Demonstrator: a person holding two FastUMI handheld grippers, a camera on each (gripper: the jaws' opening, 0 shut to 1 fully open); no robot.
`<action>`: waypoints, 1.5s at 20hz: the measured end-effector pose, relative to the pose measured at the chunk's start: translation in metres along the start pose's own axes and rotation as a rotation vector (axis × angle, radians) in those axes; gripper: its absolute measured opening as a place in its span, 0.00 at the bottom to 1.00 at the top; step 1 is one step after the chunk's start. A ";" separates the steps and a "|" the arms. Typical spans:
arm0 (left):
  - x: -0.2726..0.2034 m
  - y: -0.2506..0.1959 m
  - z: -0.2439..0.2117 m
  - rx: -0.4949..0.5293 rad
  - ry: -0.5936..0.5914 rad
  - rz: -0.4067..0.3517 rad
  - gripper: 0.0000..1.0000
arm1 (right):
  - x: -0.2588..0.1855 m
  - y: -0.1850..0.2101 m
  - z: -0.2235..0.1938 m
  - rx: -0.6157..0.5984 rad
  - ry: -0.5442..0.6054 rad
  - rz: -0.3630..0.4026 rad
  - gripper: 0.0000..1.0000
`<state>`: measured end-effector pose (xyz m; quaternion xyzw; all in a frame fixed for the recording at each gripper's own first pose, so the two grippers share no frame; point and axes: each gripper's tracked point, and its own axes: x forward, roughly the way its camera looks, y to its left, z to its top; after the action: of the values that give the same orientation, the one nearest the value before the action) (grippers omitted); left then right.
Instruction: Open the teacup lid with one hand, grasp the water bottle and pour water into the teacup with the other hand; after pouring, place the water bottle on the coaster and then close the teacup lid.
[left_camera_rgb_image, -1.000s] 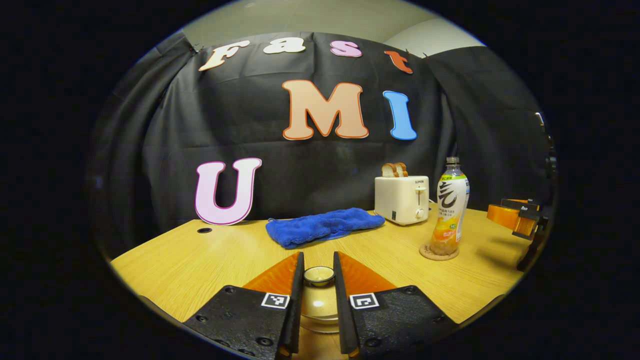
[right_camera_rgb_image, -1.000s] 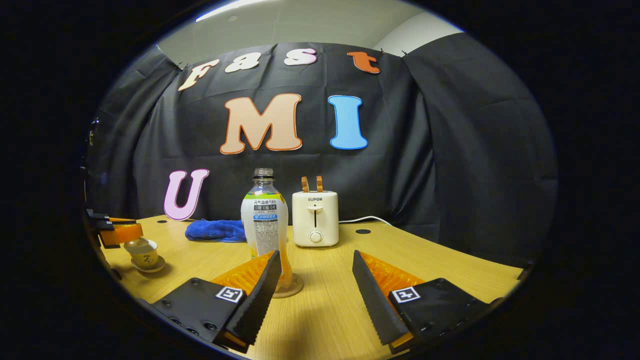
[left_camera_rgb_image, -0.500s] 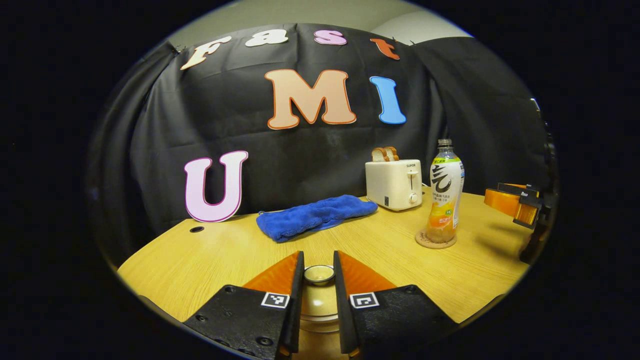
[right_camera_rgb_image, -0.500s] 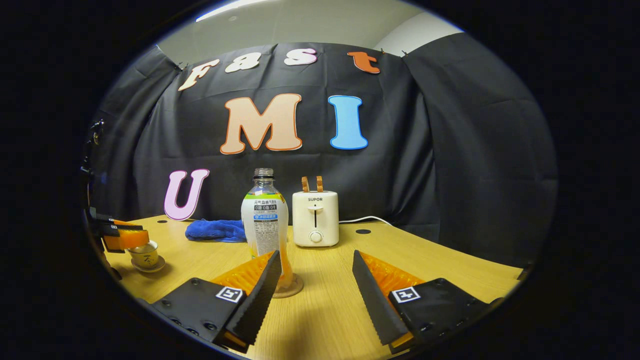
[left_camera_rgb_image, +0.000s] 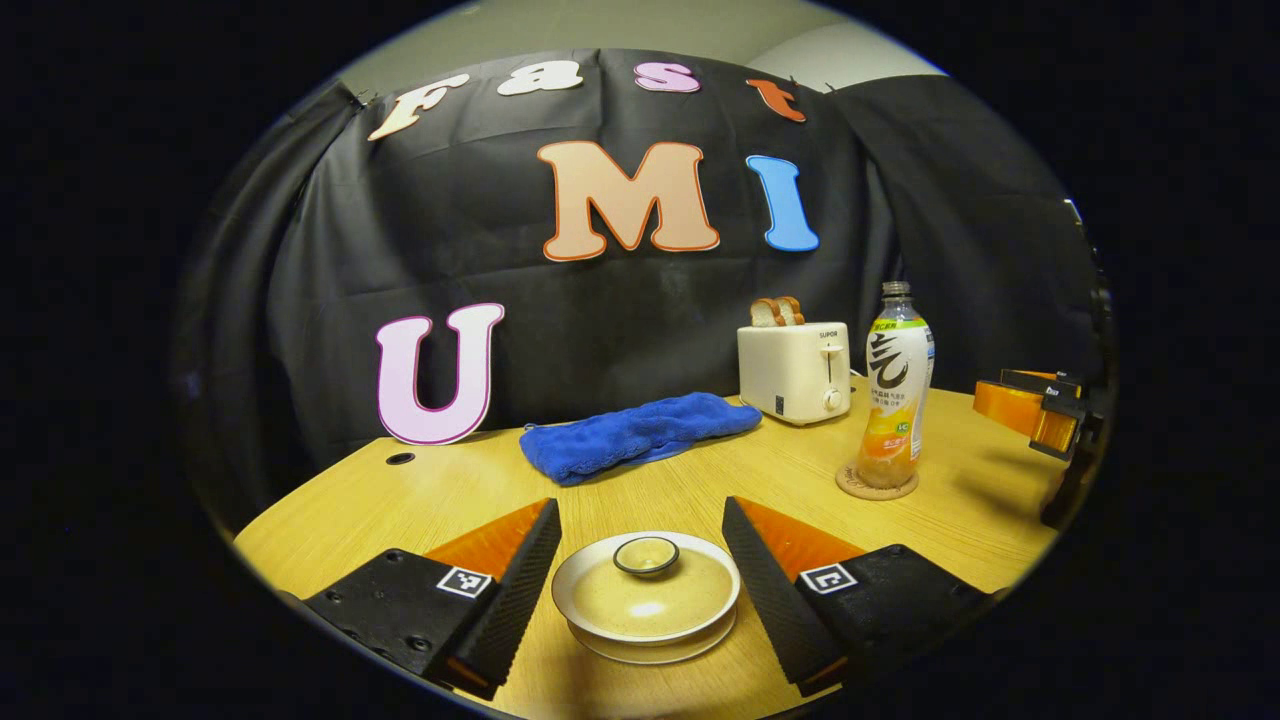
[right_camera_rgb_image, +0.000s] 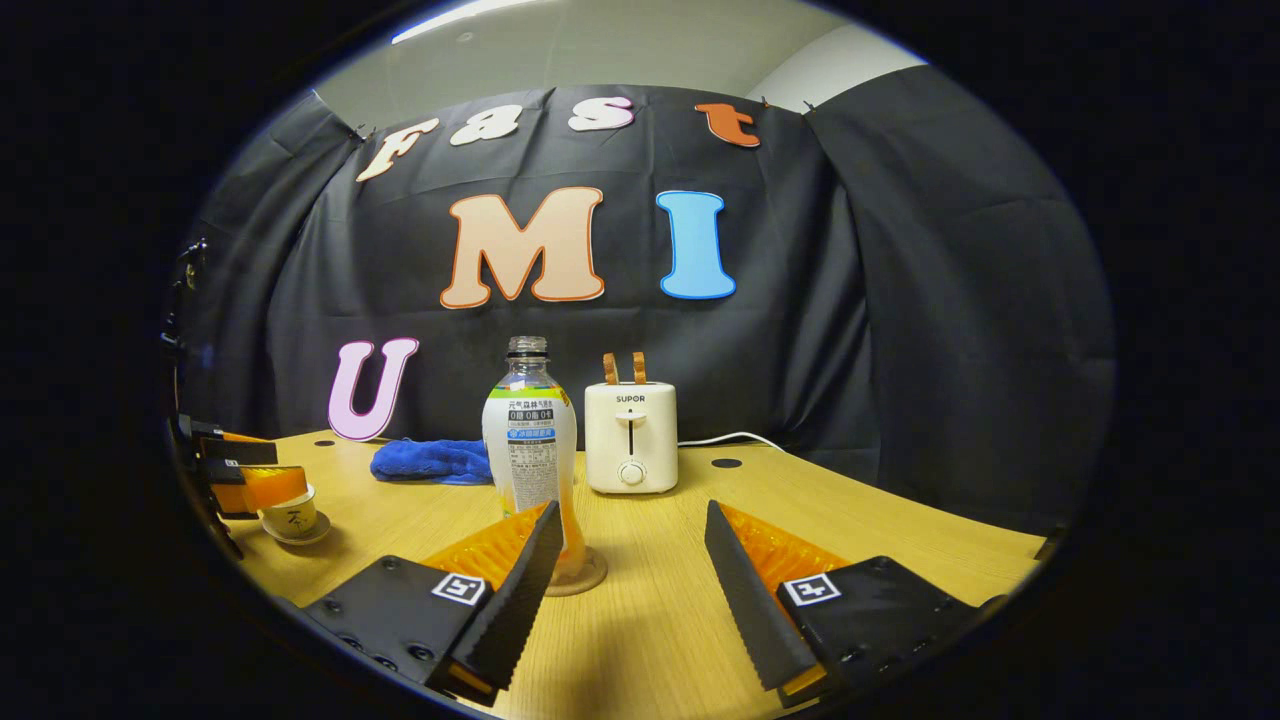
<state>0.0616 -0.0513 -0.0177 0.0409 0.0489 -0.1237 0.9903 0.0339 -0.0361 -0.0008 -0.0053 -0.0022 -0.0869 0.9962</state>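
The cream teacup lid (left_camera_rgb_image: 646, 590) with its small round knob sits on the teacup, right between my left gripper's (left_camera_rgb_image: 640, 515) open fingers, which stand apart from it on both sides. In the right gripper view the teacup (right_camera_rgb_image: 290, 518) stands on its saucer at the far left, under the left gripper (right_camera_rgb_image: 240, 470). The uncapped water bottle (right_camera_rgb_image: 530, 450), part full of orange drink, stands upright on a round coaster (right_camera_rgb_image: 587, 578). My right gripper (right_camera_rgb_image: 632, 510) is open just in front of the bottle and to its right, holding nothing.
A white toaster (right_camera_rgb_image: 630, 435) with two bread slices stands behind the bottle, its cord running right. A folded blue towel (left_camera_rgb_image: 635, 435) lies at the back middle of the wooden table (left_camera_rgb_image: 420, 500). The black cloth wall closes the far side.
My left gripper has opened and let go of the lid's knob; the lid now rests on the teacup. The right gripper and the bottle have not moved.
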 end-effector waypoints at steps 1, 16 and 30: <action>0.000 0.000 0.001 -0.003 -0.005 0.001 0.95 | 0.000 0.000 0.000 0.000 0.000 0.000 0.92; -0.029 0.023 0.013 -0.078 -0.108 0.081 0.96 | 0.000 0.000 0.001 0.000 0.001 0.002 0.92; -0.079 0.078 0.002 -0.085 -0.085 0.391 0.93 | -0.001 0.001 0.001 0.000 0.001 0.011 0.92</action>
<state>0.0051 0.0431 -0.0023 0.0028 0.0035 0.0714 0.9974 0.0329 -0.0345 0.0004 -0.0050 -0.0017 -0.0816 0.9967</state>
